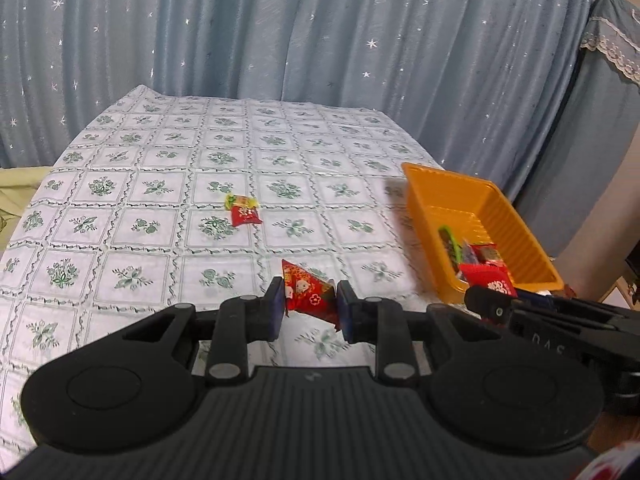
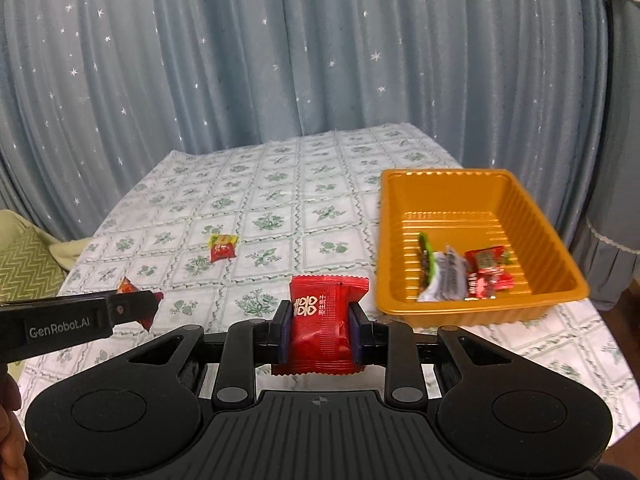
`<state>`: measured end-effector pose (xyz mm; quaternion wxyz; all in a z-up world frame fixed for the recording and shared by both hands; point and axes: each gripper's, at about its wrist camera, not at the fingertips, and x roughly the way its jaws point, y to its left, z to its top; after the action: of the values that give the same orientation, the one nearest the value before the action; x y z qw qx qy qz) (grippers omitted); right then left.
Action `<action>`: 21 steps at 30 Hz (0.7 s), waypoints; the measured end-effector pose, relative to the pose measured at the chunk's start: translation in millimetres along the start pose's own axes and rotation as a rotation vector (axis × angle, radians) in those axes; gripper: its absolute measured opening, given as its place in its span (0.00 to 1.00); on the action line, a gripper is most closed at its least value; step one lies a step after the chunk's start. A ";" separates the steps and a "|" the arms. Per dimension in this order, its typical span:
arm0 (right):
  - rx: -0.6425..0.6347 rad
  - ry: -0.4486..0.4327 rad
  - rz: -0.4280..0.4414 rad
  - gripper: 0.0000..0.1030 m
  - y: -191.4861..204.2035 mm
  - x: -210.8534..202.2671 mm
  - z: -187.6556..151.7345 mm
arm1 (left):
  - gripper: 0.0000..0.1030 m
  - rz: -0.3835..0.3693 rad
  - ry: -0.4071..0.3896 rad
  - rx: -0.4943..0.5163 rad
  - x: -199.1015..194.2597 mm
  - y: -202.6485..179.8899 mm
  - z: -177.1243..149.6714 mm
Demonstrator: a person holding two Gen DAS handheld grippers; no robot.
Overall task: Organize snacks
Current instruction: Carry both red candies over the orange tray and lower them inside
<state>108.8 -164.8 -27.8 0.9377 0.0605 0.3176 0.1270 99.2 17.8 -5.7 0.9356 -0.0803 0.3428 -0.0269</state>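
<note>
Snacks are split three ways: two in my grippers, two loose on the table, and a small heap in the orange tray (image 2: 400,240). My left gripper (image 1: 310,306) is clamped on a red pyramid-shaped packet (image 1: 306,294) with a printed pattern, low in the centre of the left wrist view. My right gripper (image 2: 322,326) is clamped on a flat red sachet (image 2: 320,320) with white characters, at the bottom centre of the right wrist view. In that view the left gripper comes in from the lower left edge with its packet partly hidden behind a finger.

The loose pair lies touching at mid-frame left of centre: a red packet (image 1: 245,215) with a yellow-green one (image 1: 239,201) just behind it. In the tray, at the right of both views, I count roughly four pieces bunched in the near half: one green, one grey-white, and two red; blur makes the exact count uncertain.

The table (image 1: 140,184) wears a white cloth with a grid of green flower squares. Behind it hangs a blue-grey curtain (image 1: 320,32) dotted with white stars, filling the upper half of both frames. A green zigzag cushion (image 2: 20,260) sits at the left edge of the right wrist view.
</note>
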 end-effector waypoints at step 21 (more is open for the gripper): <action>0.039 -0.026 -0.065 0.28 -39.1 -39.2 -10.2 | 0.24 -0.059 0.006 0.083 -14.0 -51.9 -9.5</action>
<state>80.3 -212.9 -20.7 0.9441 0.0699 0.3095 0.0897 82.6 -33.1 4.9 0.9359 -0.0516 0.3416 -0.0687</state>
